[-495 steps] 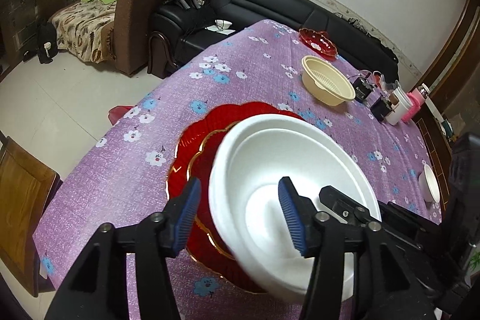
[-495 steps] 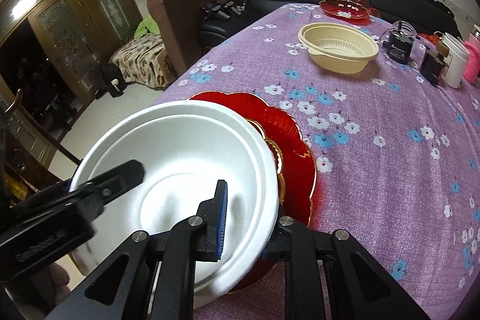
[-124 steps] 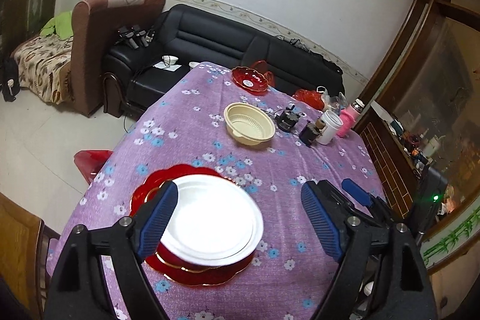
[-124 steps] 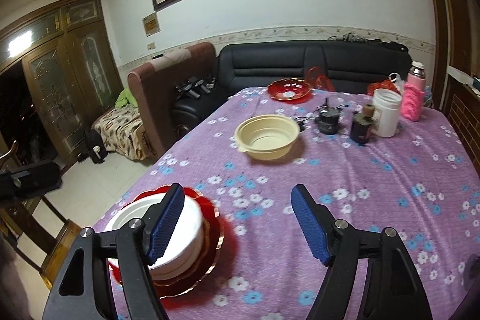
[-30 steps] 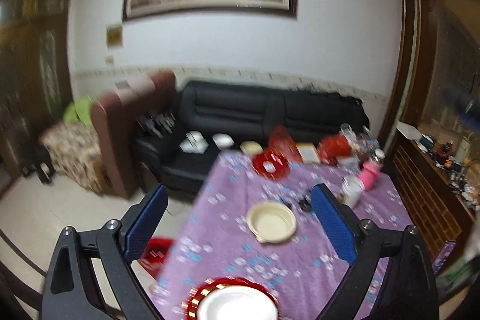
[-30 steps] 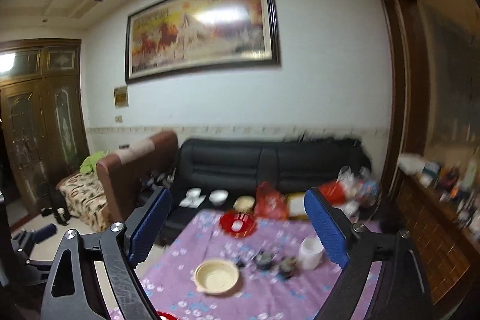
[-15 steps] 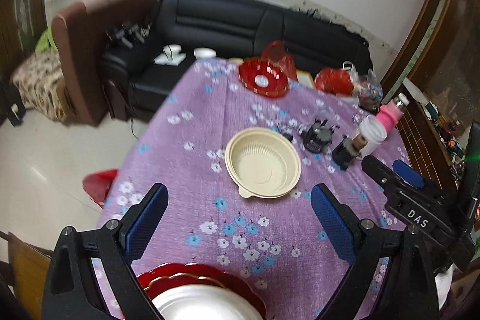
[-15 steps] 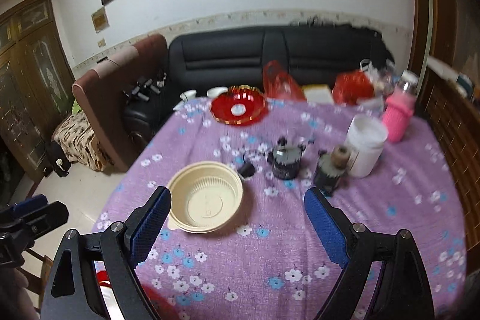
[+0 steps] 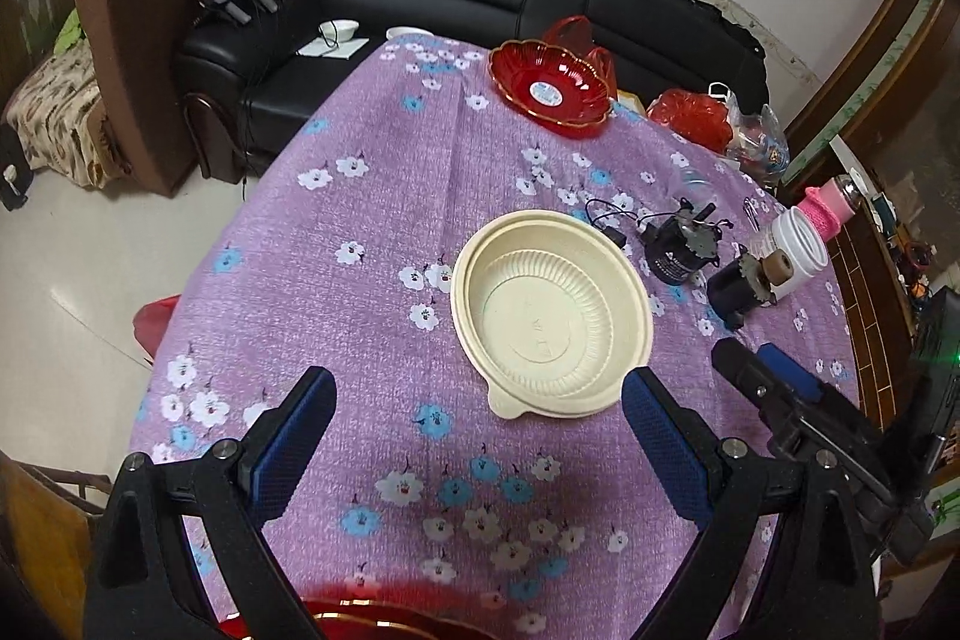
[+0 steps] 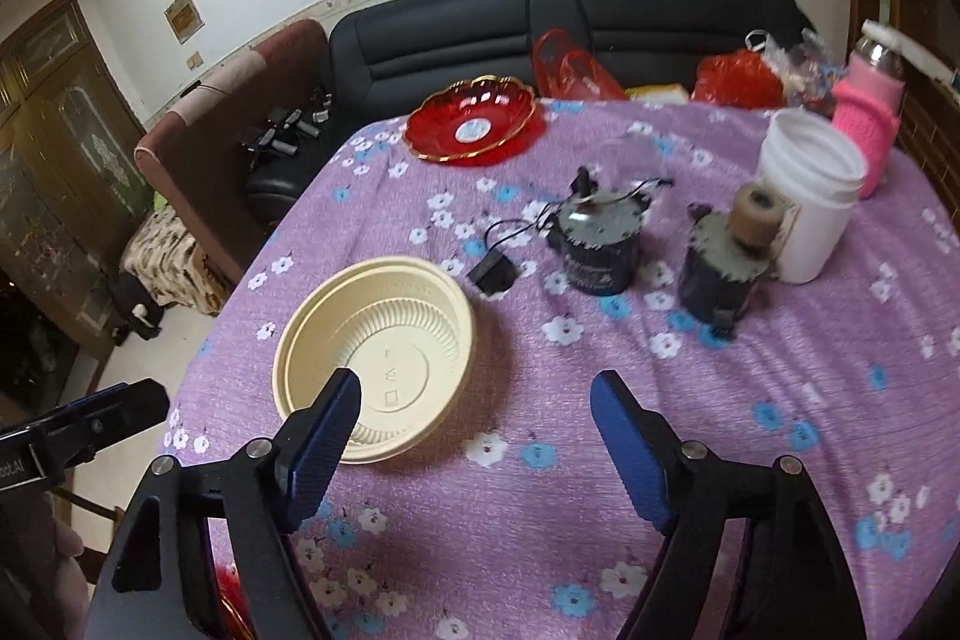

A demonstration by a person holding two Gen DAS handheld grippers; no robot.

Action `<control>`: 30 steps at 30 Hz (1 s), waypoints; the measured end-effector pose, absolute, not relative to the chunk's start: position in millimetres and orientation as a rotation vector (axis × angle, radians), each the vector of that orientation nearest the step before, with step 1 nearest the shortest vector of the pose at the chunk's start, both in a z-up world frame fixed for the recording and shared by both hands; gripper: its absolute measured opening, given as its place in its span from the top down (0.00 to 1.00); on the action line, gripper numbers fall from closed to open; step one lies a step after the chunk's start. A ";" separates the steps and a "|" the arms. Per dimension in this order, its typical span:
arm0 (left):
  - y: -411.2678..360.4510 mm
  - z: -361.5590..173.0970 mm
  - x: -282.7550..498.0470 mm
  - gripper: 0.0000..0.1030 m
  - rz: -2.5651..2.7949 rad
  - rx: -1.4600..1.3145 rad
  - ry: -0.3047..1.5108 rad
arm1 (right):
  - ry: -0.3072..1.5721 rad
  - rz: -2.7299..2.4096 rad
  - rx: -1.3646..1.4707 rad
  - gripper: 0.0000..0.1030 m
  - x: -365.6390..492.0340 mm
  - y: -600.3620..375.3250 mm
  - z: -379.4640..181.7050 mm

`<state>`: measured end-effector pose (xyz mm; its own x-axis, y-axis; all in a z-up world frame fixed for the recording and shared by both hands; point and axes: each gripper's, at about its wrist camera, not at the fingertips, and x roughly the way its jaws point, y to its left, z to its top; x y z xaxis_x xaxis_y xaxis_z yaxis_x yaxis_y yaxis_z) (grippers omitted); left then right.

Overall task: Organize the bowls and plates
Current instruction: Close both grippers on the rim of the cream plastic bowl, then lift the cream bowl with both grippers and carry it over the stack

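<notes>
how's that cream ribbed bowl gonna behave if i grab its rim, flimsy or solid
The cream ribbed bowl looks like thin moulded plastic, so probably light, and its rim may flex when pinched. It sits flat on the purple tablecloth, so a push would likely slide it rather than tip it. Its small lip tab might offer firmer purchase.

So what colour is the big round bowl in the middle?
The ribbed plastic bowl is pale cream-yellow, clearest in the left wrist view.
</notes>
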<state>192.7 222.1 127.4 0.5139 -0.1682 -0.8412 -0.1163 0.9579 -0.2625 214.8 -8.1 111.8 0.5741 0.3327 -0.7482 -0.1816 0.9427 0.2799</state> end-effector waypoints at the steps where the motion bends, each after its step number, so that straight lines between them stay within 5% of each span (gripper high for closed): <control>1: 223.6 125.2 195.7 0.07 -0.033 -0.310 1.038 | 0.915 0.312 0.192 0.20 215.2 -8.2 109.7; 10: 233.5 94.6 230.6 0.07 -0.033 -0.395 1.091 | 0.945 0.383 0.310 0.31 231.7 -6.3 86.9; 22: 220.2 35.6 262.9 0.20 -0.063 -0.408 1.242 | 1.026 0.385 0.311 0.50 251.7 16.1 41.8; 25: 214.3 28.2 265.9 0.43 -0.085 -0.392 1.273 | 1.040 0.392 0.312 0.60 254.6 21.6 34.0; 27: 210.0 24.1 266.8 0.69 -0.119 -0.387 1.299 | 1.055 0.405 0.320 0.70 256.1 25.1 28.6; 30: 203.7 24.9 264.6 0.79 -0.138 -0.352 1.306 | 1.057 0.406 0.314 0.78 255.5 27.2 27.1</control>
<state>264.6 203.7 24.9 0.2624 -0.2960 -0.9184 -0.0975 0.9388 -0.3304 255.5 27.2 27.1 0.4297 0.4666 -0.7731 -0.1709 0.8827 0.4378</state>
